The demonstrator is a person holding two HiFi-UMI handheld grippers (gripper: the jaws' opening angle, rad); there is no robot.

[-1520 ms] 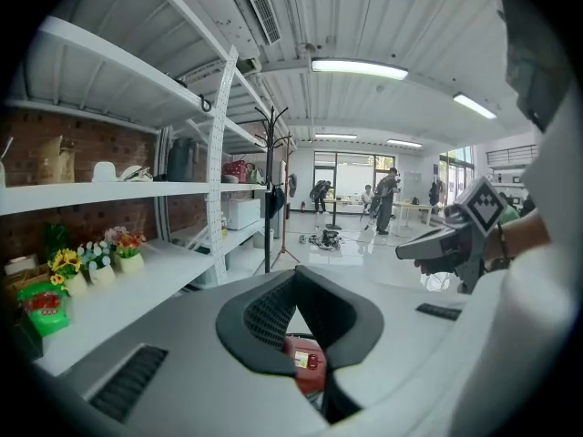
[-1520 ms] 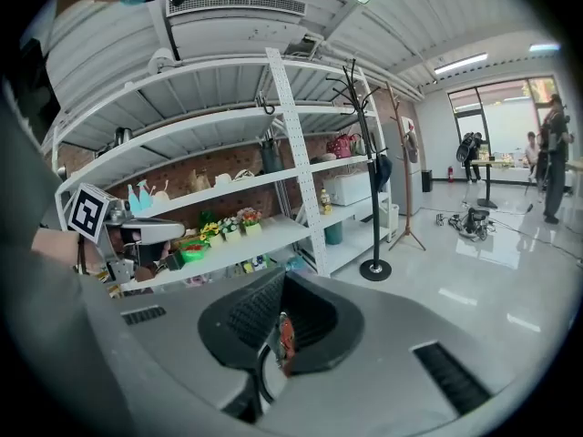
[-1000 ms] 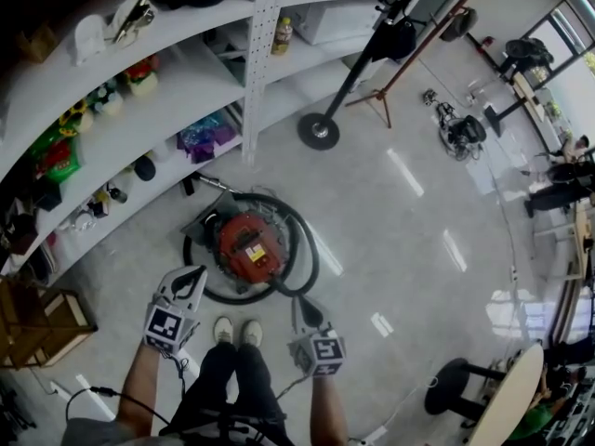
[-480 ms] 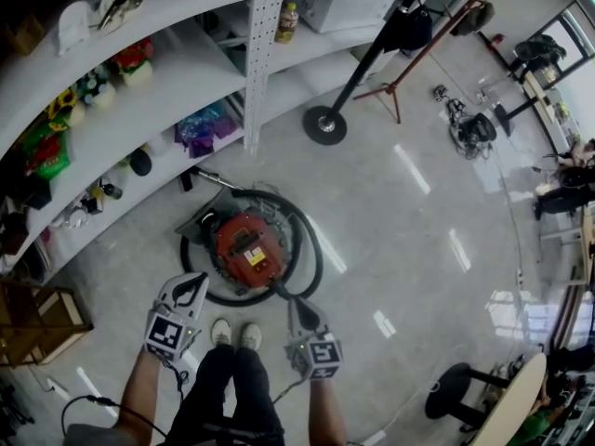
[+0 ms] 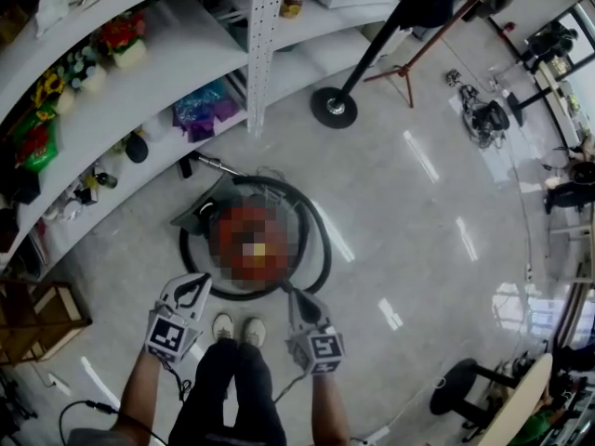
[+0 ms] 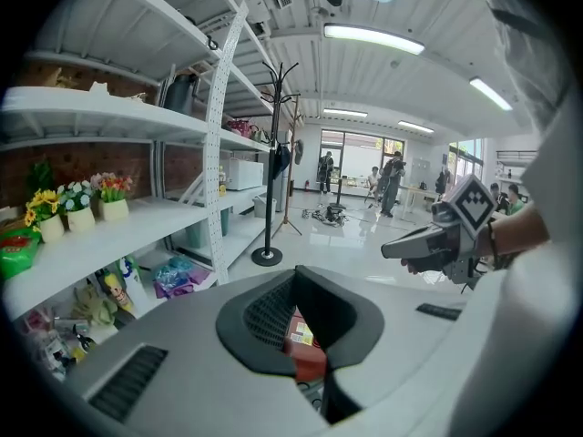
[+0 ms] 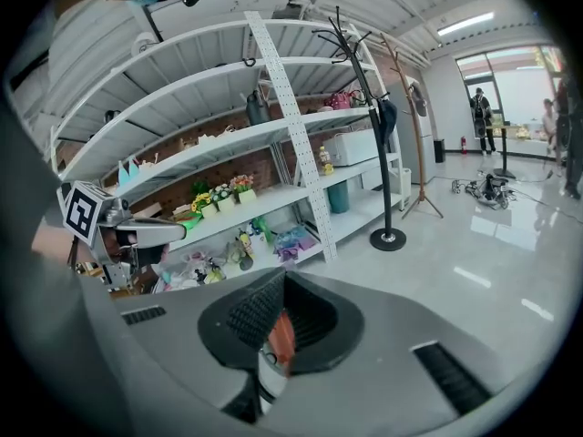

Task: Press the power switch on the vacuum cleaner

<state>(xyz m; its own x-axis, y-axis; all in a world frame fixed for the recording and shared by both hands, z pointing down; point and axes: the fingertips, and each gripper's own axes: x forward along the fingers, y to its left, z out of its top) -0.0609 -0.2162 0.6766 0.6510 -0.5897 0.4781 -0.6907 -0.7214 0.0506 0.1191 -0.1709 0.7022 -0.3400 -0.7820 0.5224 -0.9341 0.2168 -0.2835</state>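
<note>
— What has changed for us over the last second?

— Very little. Our head has tipped a touch, so the white shelving (image 5: 139, 91) and the round black foot of the coat stand (image 5: 333, 107) have slid up the head view. The red canister vacuum cleaner (image 5: 253, 242) sits where it sat, on the pale glossy floor (image 5: 400, 221) just ahead of our white shoes (image 5: 237, 330). The black hose (image 5: 321, 240) is looped around it.

— And the grippers?

— They have barely moved. The left gripper (image 5: 191, 291) hangs near the hose's near-left curve and the right gripper (image 5: 302, 307) near its near-right curve. Both are clear of the red body. In each gripper view the fingers meet at their tips with nothing held, and we see a sliver of red below through the hollow behind them.

— So we haven't begun the press?

— We judge not. We are standing over the machine with both tools closed and poised, and neither is touching it. Closed tips suit a push, so nothing needs to open first.

— Can we see the power switch?

— No. The top of the body is blurred from above, and the gripper views show too little of it. We still have to lower one gripper onto the canister's top. The right looks no worse placed than the left.
</note>
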